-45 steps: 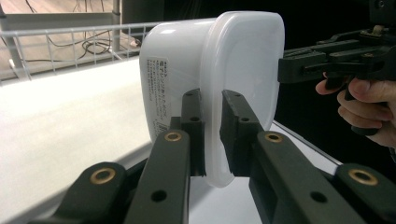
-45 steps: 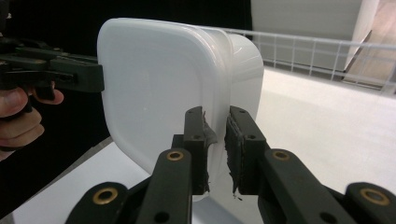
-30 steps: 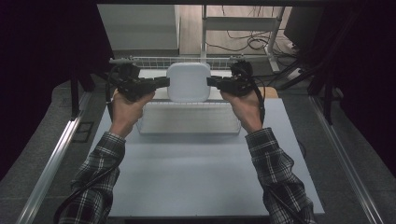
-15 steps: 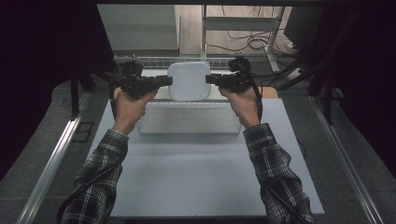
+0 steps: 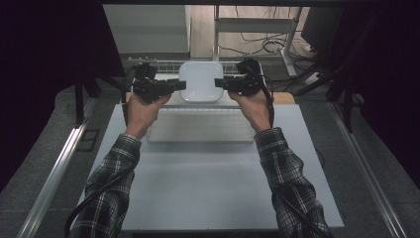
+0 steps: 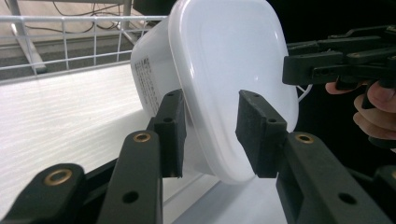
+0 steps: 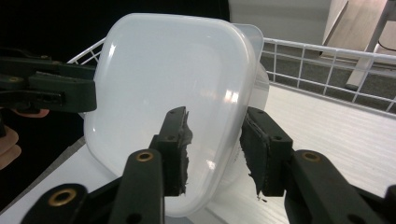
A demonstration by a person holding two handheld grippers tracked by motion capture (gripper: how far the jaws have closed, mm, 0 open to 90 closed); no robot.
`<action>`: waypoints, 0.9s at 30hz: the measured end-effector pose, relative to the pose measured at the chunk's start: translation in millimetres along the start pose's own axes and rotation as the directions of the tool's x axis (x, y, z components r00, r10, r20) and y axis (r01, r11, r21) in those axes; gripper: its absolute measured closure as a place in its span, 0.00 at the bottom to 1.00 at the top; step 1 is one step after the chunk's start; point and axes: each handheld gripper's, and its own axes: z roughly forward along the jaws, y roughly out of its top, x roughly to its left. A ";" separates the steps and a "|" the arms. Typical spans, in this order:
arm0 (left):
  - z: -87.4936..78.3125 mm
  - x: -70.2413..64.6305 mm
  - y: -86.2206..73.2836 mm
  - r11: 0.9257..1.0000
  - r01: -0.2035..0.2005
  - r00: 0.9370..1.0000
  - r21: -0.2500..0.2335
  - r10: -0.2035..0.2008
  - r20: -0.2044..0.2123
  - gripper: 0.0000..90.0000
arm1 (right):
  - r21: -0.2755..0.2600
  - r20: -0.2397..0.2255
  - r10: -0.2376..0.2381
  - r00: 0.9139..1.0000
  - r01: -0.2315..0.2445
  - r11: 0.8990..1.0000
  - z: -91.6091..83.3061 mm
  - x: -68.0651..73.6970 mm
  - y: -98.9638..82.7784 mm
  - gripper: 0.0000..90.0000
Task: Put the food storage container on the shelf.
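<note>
- The white table (image 5: 198, 188) is carrying everything; a white wire rack (image 5: 166, 64) is running along its far edge.
- A long white slatted tray (image 5: 200, 126) is lying across the table's middle, toward the far edge.
- The white lidded plastic container (image 5: 200, 82) is sitting at the middle of the far edge, just in front of the rack, its lid rim lying between both pairs of jaws.
- The left gripper (image 5: 171, 87) is reaching the container's left side; its jaws have just been opening, pads (image 6: 170, 130) standing apart from the rim.
- The right gripper (image 5: 223, 83) is mirroring it on the right side, jaws likewise just opening, pads (image 7: 177, 149) loose around the rim.
</note>
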 end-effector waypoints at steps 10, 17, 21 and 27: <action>7.4 3.9 0.9 1.000 0.016 1.000 0.010 -0.016 -0.017 0.64 | -0.002 0.028 -0.017 0.999 0.017 1.000 7.1 -3.1 0.6 0.57; 11.9 7.0 7.8 1.000 0.018 0.997 0.008 -0.018 -0.082 0.56 | -0.012 0.044 -0.008 0.999 0.008 1.000 11.8 -5.2 0.5 0.54; 15.7 8.7 12.0 1.000 0.012 0.994 0.007 -0.012 -0.109 0.55 | -0.026 0.061 -0.001 0.998 0.003 1.000 14.1 -6.3 1.0 0.53; 19.5 10.0 16.5 1.000 -0.010 0.989 0.014 0.012 -0.146 0.52 | -0.037 0.093 0.007 0.996 -0.004 0.999 17.3 -9.1 2.2 0.52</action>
